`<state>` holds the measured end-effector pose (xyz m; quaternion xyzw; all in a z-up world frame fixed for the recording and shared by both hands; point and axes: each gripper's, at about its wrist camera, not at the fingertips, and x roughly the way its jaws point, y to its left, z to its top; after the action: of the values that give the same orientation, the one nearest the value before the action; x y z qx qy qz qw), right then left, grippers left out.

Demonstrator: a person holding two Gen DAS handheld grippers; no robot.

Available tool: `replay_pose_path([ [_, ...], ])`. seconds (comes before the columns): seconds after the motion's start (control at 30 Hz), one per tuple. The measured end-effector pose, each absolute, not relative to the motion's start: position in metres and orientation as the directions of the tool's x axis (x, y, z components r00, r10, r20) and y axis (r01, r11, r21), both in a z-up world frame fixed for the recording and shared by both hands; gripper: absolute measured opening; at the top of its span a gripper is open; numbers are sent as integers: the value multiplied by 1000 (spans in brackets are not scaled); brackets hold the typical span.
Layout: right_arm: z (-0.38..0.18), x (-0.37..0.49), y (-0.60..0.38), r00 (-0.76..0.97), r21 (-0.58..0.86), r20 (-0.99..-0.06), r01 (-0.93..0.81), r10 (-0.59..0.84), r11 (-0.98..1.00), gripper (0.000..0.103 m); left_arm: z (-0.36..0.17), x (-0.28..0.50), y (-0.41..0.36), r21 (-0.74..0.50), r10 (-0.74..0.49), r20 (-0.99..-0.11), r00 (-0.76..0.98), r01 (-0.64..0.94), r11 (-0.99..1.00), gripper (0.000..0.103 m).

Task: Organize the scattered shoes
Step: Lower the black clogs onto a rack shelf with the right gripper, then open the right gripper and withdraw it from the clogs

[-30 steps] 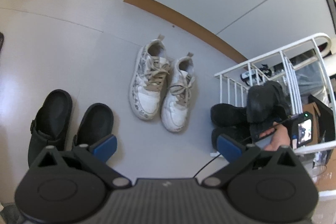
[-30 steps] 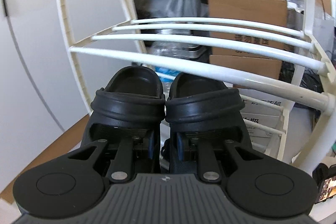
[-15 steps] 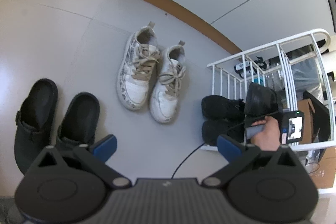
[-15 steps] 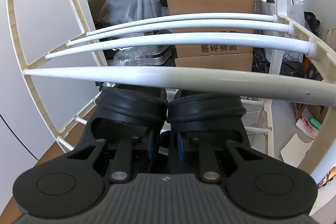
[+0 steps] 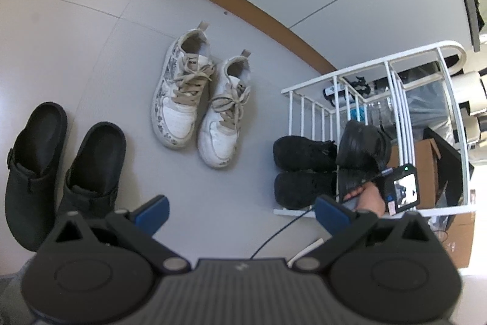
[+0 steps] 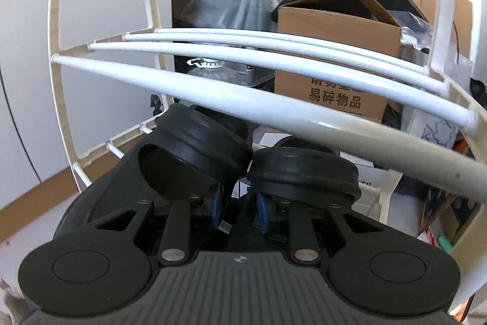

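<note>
The left gripper (image 5: 240, 210) hangs tilted down toward the floor, its blue-padded jaws spread wide with nothing between them. Off to the right, the person's right hand (image 5: 366, 197) holds the right gripper (image 6: 239, 210), whose jaws sit nearly together, pinching the inner edges of a pair of black clogs (image 6: 274, 172).

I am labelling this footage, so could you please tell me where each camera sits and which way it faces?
Left wrist: sits on the left claw, angled down at the floor; sees the white sneakers, black clogs on the floor and white rack; its open blue pads and the person's right hand show.
Right wrist: sits on the right claw, facing into the rack under a shelf bar; its pads pinch the held pair of black clogs.
Shared: the rack, the held clogs and the cardboard box.
</note>
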<state>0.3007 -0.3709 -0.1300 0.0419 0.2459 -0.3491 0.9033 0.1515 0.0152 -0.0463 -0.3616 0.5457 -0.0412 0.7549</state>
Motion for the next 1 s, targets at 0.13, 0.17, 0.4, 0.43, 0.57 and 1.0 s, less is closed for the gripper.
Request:
replay_pose_path([
  [0.13,-127,295,-374,615,-109,-486,662,-621,742,27,-45,152,12,-587,-453,-796,402,-330,739,103],
  [0.17,-126,294,-376,608,-108,-491,668,-624,736,27,-45,152,12,-586,-452,-797,401,-329,741,103],
  [0.4,-120,285,-382,571,-112,-525,689,-631,716,35,-44,153,7,-575,-442,-804,398,-325,751,103],
  [0.43,-120,285,-379,569,-129,-517,687,-639,715,40,-44,153,6,-572,-440,-805,399,-325,753,103],
  [0.57,-117,284,-376,583,-126,-499,683,-641,719,59,-45,156,6,-558,-427,-814,395,-325,764,103],
  [1.0,-97,283,-350,599,-65,-526,680,-604,731,85,-47,153,13,-538,-398,-826,400,-346,769,103],
])
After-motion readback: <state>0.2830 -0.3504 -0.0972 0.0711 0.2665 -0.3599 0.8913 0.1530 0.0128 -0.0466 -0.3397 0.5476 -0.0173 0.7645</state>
